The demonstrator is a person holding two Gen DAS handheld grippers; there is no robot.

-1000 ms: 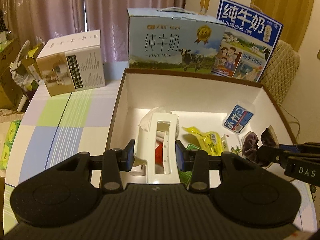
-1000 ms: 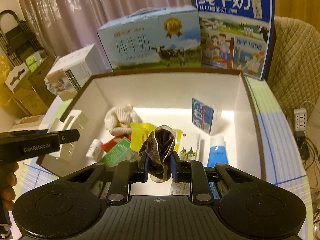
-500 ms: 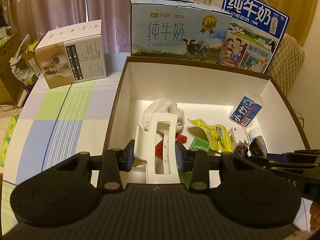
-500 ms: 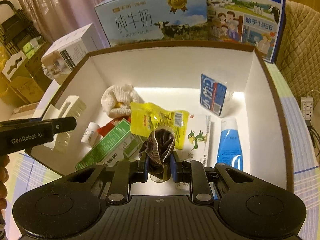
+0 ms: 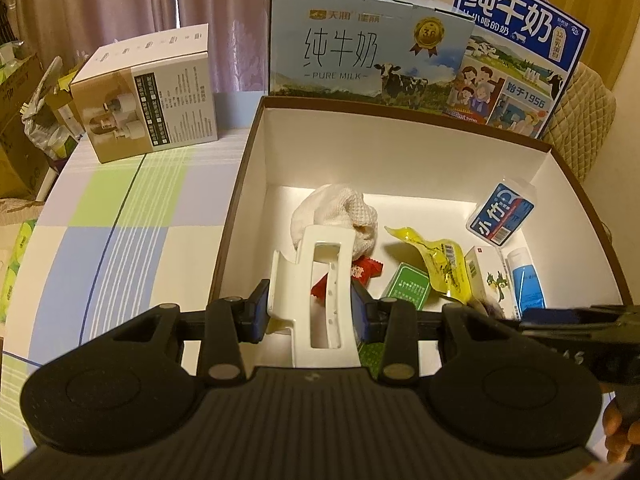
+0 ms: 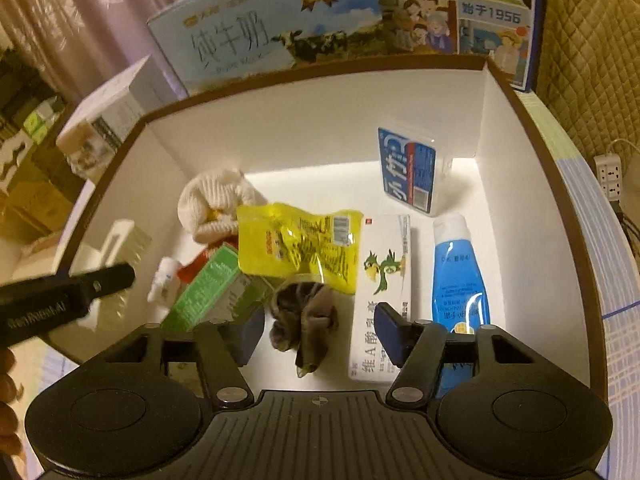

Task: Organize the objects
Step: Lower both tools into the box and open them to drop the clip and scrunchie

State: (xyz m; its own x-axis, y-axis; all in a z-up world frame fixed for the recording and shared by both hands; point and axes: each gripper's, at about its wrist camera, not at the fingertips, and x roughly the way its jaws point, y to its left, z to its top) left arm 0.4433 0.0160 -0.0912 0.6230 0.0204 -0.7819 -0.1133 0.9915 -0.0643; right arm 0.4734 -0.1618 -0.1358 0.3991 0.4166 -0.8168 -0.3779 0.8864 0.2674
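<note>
A dark brown crumpled scrunchie sits inside the white-lined box, between the fingers of the right gripper; the jaws are opening and neither blue pad touches the fabric. The scrunchie lies beside a white medicine carton with a green bird on it, just below a yellow snack packet. A blue tube lies to the right of the carton, and a blue-and-white tissue pack leans near the far right corner. A green carton, a small white bottle and a cream knitted cloth fill the left part of the box.

The left gripper is clamped narrowly on a white hair claw clip, holding it above the near left part of the box, over a red wrapper.

The box stands on a checked tablecloth. Behind it stand two milk cartons and, to the left, a white-and-tan product box.
</note>
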